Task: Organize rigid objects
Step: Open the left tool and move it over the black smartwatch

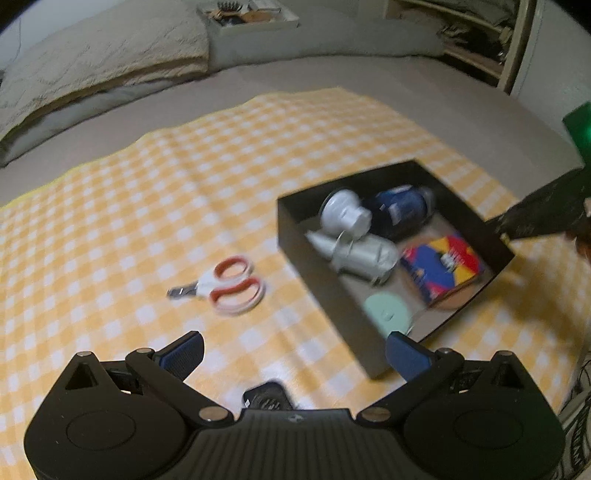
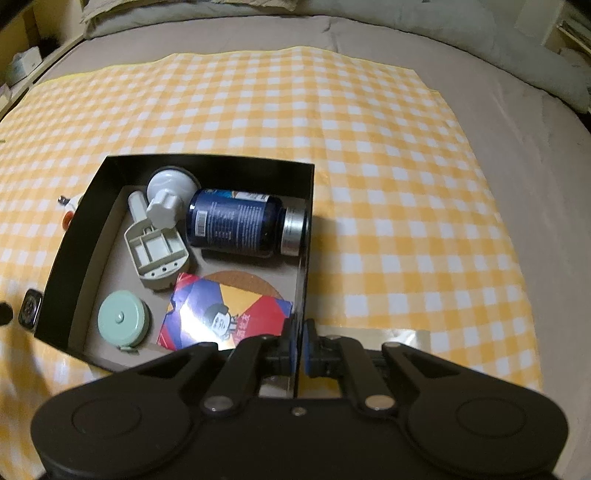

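A black open box (image 1: 325, 273) (image 2: 70, 243) lies on a yellow checked cloth. In it are a blue bottle (image 2: 236, 225), a white knob part (image 2: 166, 195), a grey plastic holder (image 2: 157, 254), a mint round tape (image 2: 122, 319) and a colourful card box (image 2: 221, 314). Red-and-white scissors (image 1: 229, 286) lie on the cloth left of the box. A small dark watch-like object (image 1: 267, 397) (image 2: 30, 308) lies near the box's corner. My left gripper (image 1: 293, 352) is open above the cloth. My right gripper (image 2: 298, 349) is shut on the box's right wall.
The cloth (image 2: 369, 184) covers a grey bed. Pillows (image 1: 103, 62) and a white tray of items (image 1: 247, 14) lie at the far side. Shelves (image 1: 480, 40) stand at the far right.
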